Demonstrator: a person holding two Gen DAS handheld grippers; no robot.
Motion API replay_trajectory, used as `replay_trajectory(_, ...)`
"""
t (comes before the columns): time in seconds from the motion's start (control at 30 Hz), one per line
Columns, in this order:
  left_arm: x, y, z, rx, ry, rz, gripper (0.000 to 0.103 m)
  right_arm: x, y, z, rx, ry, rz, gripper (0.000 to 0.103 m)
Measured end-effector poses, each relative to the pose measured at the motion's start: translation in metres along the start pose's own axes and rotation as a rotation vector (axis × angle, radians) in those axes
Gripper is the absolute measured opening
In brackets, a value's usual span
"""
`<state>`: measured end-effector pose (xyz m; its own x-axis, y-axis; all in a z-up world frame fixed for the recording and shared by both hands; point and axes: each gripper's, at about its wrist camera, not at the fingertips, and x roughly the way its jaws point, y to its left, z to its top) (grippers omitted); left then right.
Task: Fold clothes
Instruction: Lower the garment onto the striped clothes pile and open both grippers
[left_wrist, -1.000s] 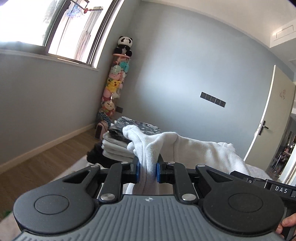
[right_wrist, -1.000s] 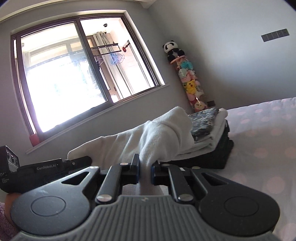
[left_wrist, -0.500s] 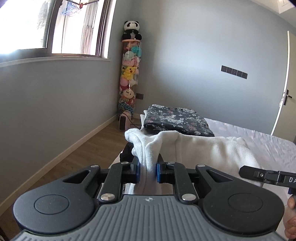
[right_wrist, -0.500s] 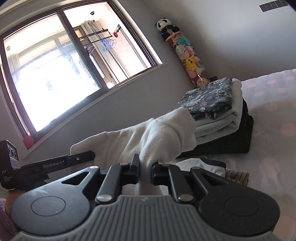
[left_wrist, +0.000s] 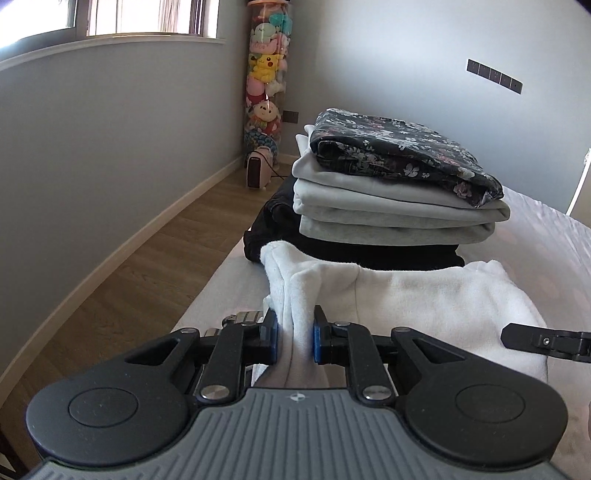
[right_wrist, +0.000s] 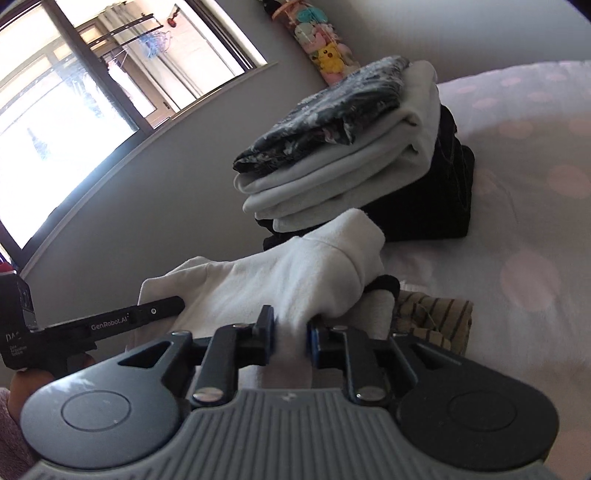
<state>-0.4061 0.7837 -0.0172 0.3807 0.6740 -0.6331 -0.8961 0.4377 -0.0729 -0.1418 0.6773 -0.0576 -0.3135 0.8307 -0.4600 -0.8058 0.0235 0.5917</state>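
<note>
You are looking at a white fleecy garment (left_wrist: 424, 295) at lower centre of the frame, pinched between blue pads (left_wrist: 272, 339) on black fingers. Above it, a folded stack is showing a black floral-print cloth with pale blossoms (left_wrist: 399, 151) over pale grey folded layers (left_wrist: 369, 206) and a black folded garment (right_wrist: 436, 199). At lower right in the right wrist view, a tan cloth with dark stripes (right_wrist: 436, 321) is lying on the white bedsheet with faint pink dots (right_wrist: 528, 206).

grey walls (left_wrist: 110, 122) | wood floor (left_wrist: 122, 280) | window (right_wrist: 74, 81) (bright, perhaps overexposed)
</note>
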Motion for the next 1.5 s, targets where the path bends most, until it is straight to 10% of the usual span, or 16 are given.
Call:
replay_trajectory(0.07, -0.002, -0.001, 0.001, 0.008, 0.005, 0.003, 0.019, -0.003, -0.018, 0.005, 0.112, 0.012, 0.032, 0.057)
replay_trajectory(0.2, -0.001, -0.005, 0.003, 0.012, 0.012, 0.012, 0.020, -0.002, -0.058, 0.015, 0.400, 0.026, 0.136, 0.070)
replay_trajectory(0.33, -0.004, -0.008, 0.004, 0.012, 0.018, 0.032, 0.020, 0.018, -0.079, 0.023, 0.576, 0.062, 0.168, 0.068)
replay_trajectory(0.43, -0.007, -0.010, 0.006, 0.017, 0.022, 0.043, 0.020, 0.029, -0.081, 0.027, 0.591, 0.083, 0.169, 0.048)
replay_trajectory(0.63, -0.016, -0.015, 0.012, 0.037, 0.016, 0.034, 0.020, 0.009, -0.044, 0.054, 0.236, 0.030, 0.115, 0.019)
replay_trajectory(0.87, 0.003, -0.018, 0.018, 0.074, 0.064, 0.032, 0.020, 0.006, 0.025, 0.048, -0.450, -0.001, -0.164, 0.013)
replay_trajectory(1.2, 0.049, -0.003, -0.004, 0.048, 0.150, 0.027, 0.022, 0.051, -0.010, 0.022, -0.467, 0.107, -0.239, 0.013)
replay_trajectory(1.5, -0.022, 0.009, 0.004, 0.015, 0.037, 0.069, 0.046, 0.019, 0.014, 0.036, -0.474, 0.064, -0.284, 0.030)
